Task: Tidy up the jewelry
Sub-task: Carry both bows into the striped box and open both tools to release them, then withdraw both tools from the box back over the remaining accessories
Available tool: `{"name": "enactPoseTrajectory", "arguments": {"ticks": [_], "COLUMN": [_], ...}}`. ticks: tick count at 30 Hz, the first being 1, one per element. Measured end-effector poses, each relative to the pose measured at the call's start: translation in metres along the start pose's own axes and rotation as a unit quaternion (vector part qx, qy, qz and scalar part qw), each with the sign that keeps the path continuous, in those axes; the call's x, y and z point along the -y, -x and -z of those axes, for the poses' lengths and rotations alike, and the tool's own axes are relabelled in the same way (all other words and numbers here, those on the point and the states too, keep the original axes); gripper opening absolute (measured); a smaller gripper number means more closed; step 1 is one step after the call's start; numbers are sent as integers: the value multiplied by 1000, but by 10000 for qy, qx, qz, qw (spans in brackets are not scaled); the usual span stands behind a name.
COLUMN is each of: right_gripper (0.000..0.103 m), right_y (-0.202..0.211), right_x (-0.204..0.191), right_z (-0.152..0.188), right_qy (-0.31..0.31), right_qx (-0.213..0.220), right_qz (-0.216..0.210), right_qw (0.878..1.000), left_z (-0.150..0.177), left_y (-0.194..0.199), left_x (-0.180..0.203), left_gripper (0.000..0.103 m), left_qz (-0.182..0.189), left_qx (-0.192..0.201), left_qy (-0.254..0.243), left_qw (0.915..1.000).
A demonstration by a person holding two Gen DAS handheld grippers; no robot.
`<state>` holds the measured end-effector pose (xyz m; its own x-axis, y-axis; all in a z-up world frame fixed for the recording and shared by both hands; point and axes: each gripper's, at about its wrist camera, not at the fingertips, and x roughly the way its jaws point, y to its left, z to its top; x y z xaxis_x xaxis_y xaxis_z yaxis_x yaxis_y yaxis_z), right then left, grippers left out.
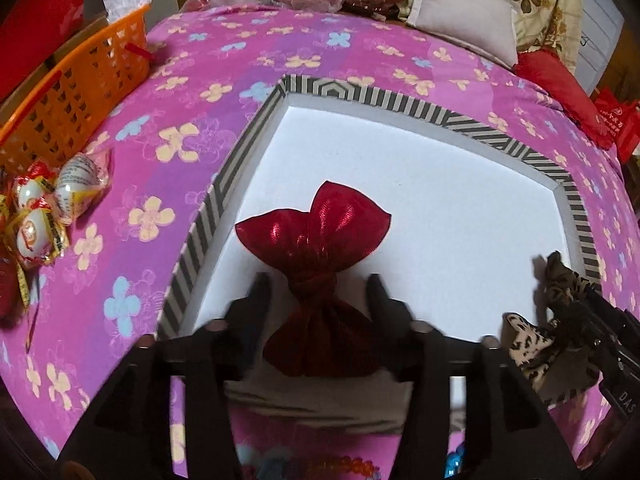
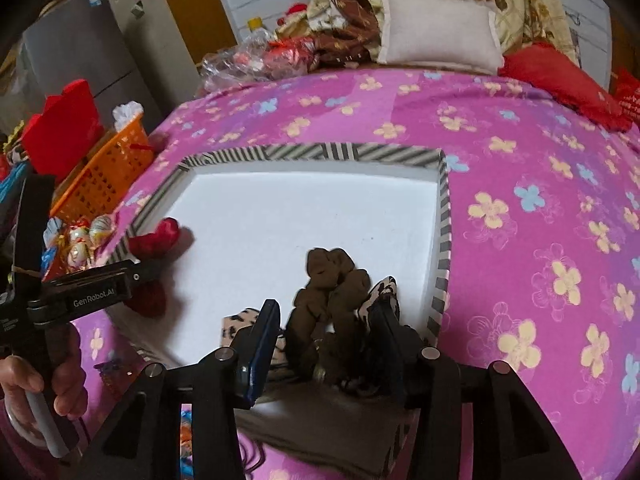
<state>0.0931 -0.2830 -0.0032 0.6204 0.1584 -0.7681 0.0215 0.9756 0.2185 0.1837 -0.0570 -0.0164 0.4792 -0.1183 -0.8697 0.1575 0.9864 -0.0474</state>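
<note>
A shiny red tied pouch [image 1: 316, 240] lies on the white floor of a box with a striped rim [image 1: 400, 98]. My left gripper [image 1: 318, 286] is open, one finger on each side of the pouch's knotted neck and clear of it. In the right wrist view a brown and leopard-print fabric hair tie [image 2: 332, 292] rests in the near right corner of the same box [image 2: 312, 151]. My right gripper [image 2: 326, 316] stands open around it, and its left pad [image 2: 266, 324] is apart from the fabric. The red pouch [image 2: 160, 236] and left gripper [image 2: 150, 274] show at the left there.
The box sits on a bed with a pink flowered sheet [image 1: 280, 60]. An orange basket [image 1: 80, 92] and wrapped sweets [image 1: 44, 208] lie to the left. A pillow [image 1: 460, 20], quilts and a red cushion [image 1: 560, 80] lie behind. A hand [image 2: 40, 384] holds the left gripper's handle.
</note>
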Motion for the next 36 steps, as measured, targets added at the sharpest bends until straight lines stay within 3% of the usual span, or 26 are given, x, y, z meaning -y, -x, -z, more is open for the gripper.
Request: {"name": "enactPoseTrajectory", "arguments": {"ticks": [2,4,6,18,30,36], "right_gripper": [49,69,75,75,76,81], "right_y": [14,28,41,89,110,120], "right_x": [-4,-9,-14,-45,-50,-49], "right_z": [2,4,9,52,86,95], "right_qy": [75,102,85,274,320,303], "right_qx": [167,318,480,630,609,683], "right_qz": [56,76,72,71,278,314], "right_qw": [9998,9994,9988,9976,9972,9967], "left_z": [2,5,10,72,126,141], "left_y": [12,28,43,114,144,149], "left_x": [0,0,-1,-1,2,3], "left_gripper": [63,64,65,66,66,66], "left_qz": [23,16,1,-251,-437,-436], "left_qx": [147,306,460,1046,1350,1348], "left_qy": [-2,-9,-12,-98,-66,-27], "left_qw": [9999,9995,9989,9942,9899,9899]}}
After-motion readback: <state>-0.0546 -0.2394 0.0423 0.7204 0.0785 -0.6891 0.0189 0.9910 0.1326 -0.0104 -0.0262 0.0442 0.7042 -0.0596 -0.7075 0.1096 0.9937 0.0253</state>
